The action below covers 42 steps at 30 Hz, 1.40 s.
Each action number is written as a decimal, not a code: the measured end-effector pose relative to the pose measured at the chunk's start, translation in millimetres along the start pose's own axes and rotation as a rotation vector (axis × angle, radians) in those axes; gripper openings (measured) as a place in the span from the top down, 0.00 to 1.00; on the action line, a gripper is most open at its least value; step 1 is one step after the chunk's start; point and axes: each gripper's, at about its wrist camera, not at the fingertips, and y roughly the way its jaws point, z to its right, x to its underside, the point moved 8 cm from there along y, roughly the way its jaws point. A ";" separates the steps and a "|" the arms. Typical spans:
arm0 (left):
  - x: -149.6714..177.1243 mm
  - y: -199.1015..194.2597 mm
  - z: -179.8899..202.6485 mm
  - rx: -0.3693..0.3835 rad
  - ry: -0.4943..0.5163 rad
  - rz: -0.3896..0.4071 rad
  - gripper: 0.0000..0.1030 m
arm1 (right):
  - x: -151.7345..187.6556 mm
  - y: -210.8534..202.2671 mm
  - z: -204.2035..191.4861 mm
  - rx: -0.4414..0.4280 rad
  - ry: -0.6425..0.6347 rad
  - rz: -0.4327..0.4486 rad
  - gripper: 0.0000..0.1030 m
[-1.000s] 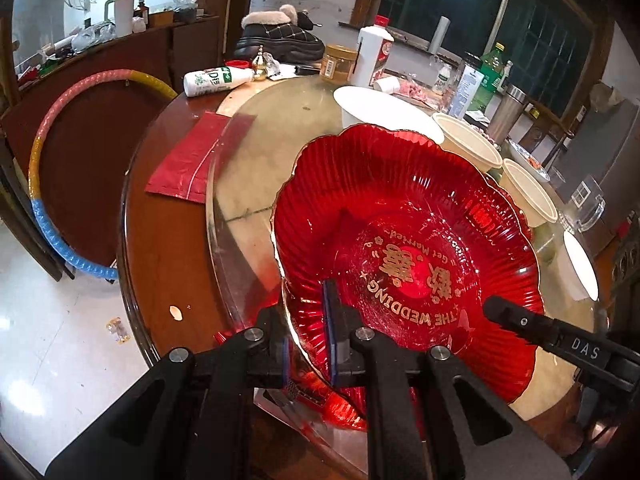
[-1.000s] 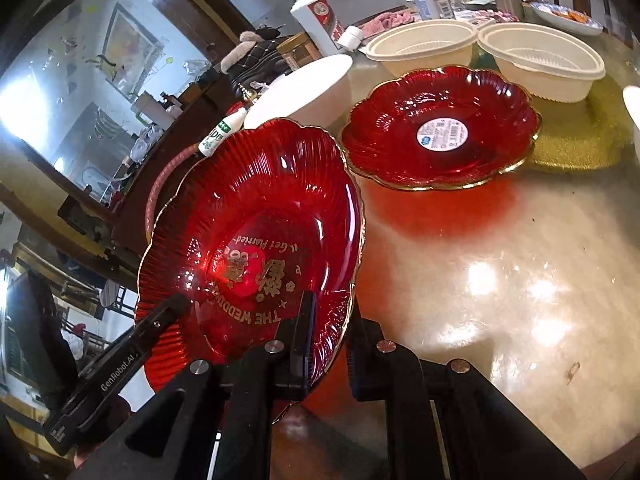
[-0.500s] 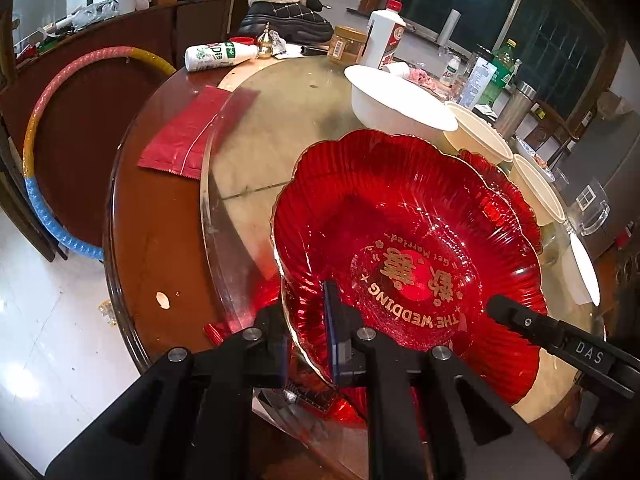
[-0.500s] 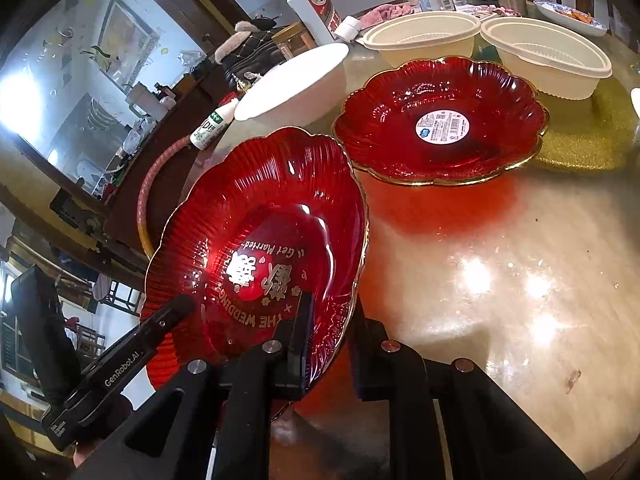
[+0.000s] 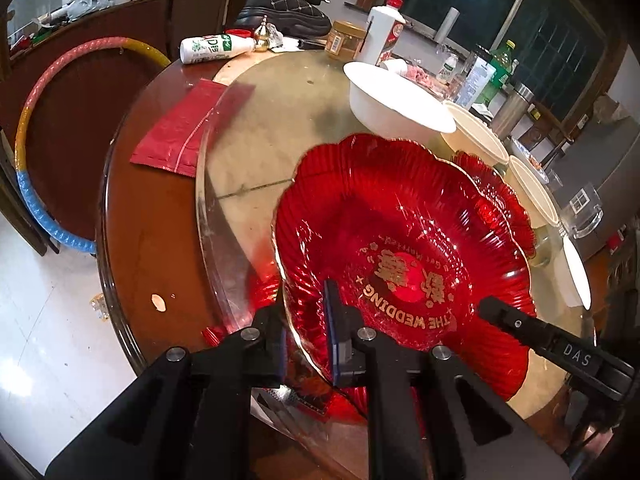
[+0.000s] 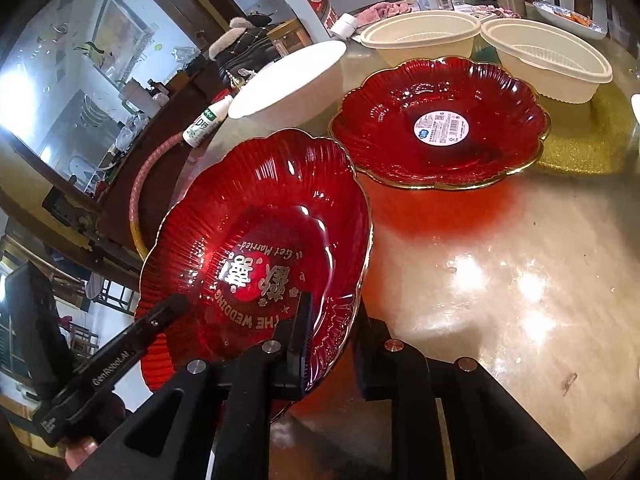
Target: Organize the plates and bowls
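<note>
Right now both of my handheld grippers point steeply down and forward at a round wooden table topped by a glass turntable.

The left gripper is clamped on the near left rim of a red scalloped plate, one finger inside the dish and one outside.

The right gripper straddles the plate's near right rim. Its jaws have just been opening: the rim is between them, but the outer finger stands clear of it, so this side no longer pinches.

The plate sits at the near edge of the turntable, hollow face up, and looks tilted, with its left side higher. It is roughly round, so it has no real long axis. Gold lettering in its centre, "THE WEDDING", reads upside down from both cameras. Nothing lies in it.

Just beyond it, a second red plate lies flat, holding only a white sticker at its centre. A white bowl is beside it; I cannot see inside. Behind are two cream bowls, both empty.
</note>
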 end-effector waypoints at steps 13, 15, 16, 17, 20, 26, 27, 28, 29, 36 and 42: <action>-25.7 -41.8 -49.6 -0.104 -0.275 0.181 0.22 | -18.6 -33.4 40.5 -0.042 0.161 0.117 0.31; -29.9 -48.9 -42.4 -0.106 -0.257 0.206 0.19 | -22.4 -38.8 50.6 -0.054 0.199 0.129 0.29; -32.8 -52.5 -35.3 -0.095 -0.240 0.217 0.19 | -23.3 -40.2 53.3 -0.056 0.210 0.131 0.28; -36.4 -55.9 -25.2 -0.079 -0.213 0.225 0.19 | -24.6 -41.5 57.3 -0.057 0.223 0.131 0.27; -46.1 -59.0 10.0 -0.010 -0.117 0.206 0.19 | -28.9 -44.6 74.1 -0.041 0.263 0.123 0.27; -56.6 -38.7 91.0 0.166 0.029 0.051 0.19 | -39.0 -54.7 105.6 -0.042 0.340 0.116 0.27; -56.7 -31.4 102.3 0.180 0.033 0.009 0.19 | -39.9 -55.4 108.5 -0.046 0.350 0.115 0.27; -57.7 -22.9 114.6 0.206 0.040 -0.026 0.19 | -42.7 -56.0 111.6 -0.048 0.351 0.114 0.27; -57.3 -14.9 126.5 0.229 0.058 -0.058 0.19 | -45.6 -55.8 114.9 -0.046 0.349 0.109 0.27; -66.1 24.6 169.2 0.249 0.058 -0.183 0.19 | -60.7 -50.8 126.7 -0.060 0.362 0.095 0.27; -79.8 50.4 177.6 0.219 0.052 -0.258 0.19 | -73.9 -40.2 137.0 -0.064 0.372 0.085 0.27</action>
